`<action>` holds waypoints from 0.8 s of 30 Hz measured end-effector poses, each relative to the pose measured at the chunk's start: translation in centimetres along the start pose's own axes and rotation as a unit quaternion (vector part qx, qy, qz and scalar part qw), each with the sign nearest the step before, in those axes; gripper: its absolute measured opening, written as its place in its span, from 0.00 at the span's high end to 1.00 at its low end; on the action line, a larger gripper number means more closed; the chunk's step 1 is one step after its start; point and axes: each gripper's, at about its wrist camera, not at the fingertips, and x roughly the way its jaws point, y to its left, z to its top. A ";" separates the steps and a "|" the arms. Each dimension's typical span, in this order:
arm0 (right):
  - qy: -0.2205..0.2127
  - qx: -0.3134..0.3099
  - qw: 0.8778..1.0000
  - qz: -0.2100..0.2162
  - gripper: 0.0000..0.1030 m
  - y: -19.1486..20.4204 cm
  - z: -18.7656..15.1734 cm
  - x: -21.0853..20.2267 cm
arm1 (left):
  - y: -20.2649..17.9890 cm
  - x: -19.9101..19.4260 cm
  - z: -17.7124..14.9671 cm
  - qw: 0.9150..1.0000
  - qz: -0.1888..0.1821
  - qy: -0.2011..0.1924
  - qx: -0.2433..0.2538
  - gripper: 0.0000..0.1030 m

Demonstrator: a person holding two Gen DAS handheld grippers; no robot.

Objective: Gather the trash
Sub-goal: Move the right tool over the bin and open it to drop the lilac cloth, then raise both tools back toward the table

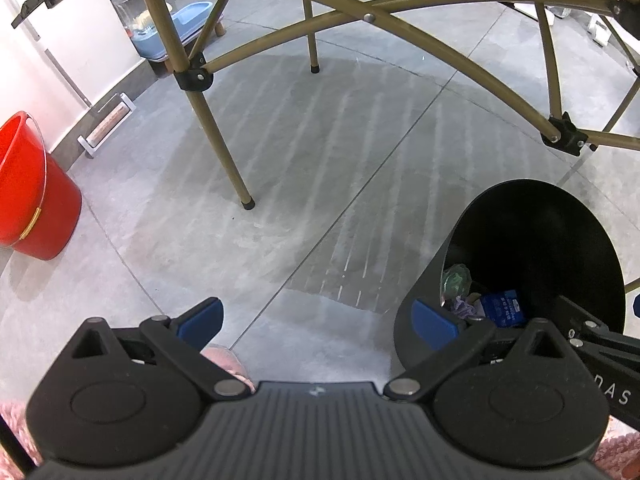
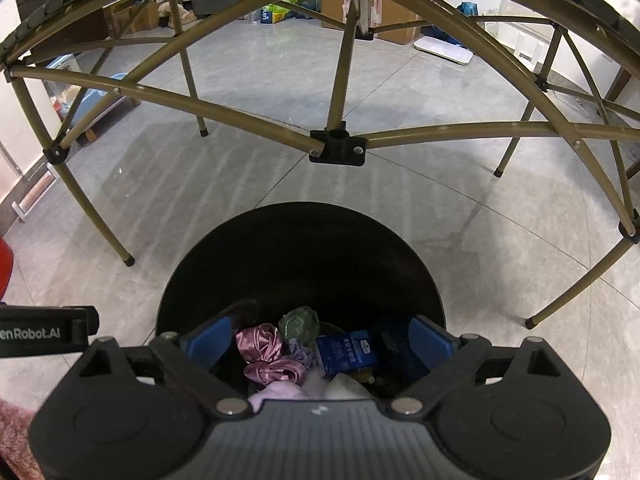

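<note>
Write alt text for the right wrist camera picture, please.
The right gripper hangs open over a black trash bin holding a pink satin scrap, a blue packet and a green wrapper. A folding table frame stands behind.

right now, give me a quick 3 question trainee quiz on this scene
1. True or false: the right hand-held gripper is open over the bin.
2. Which lies in the bin: A pink cloth, B banana, C shoe?
3. What colour is the bucket by the wall?

Key: 1 true; 2 A; 3 red
</note>
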 end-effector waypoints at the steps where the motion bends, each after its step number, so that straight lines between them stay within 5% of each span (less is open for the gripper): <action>1: 0.000 0.000 1.000 -0.001 0.06 0.0 0.0 0.0 | 0.0 -0.1 0.0 1.000 -0.001 -0.002 0.001 0.00; 14: -0.007 0.006 1.000 0.010 0.00 -0.8 -0.4 -0.7 | -0.2 -1.2 -0.4 1.000 -0.018 -0.025 -0.004 0.00; 24: -0.078 0.005 0.997 0.025 0.00 -1.7 -1.4 -4.8 | 0.3 -4.7 -1.1 0.996 -0.055 -0.071 -0.017 0.00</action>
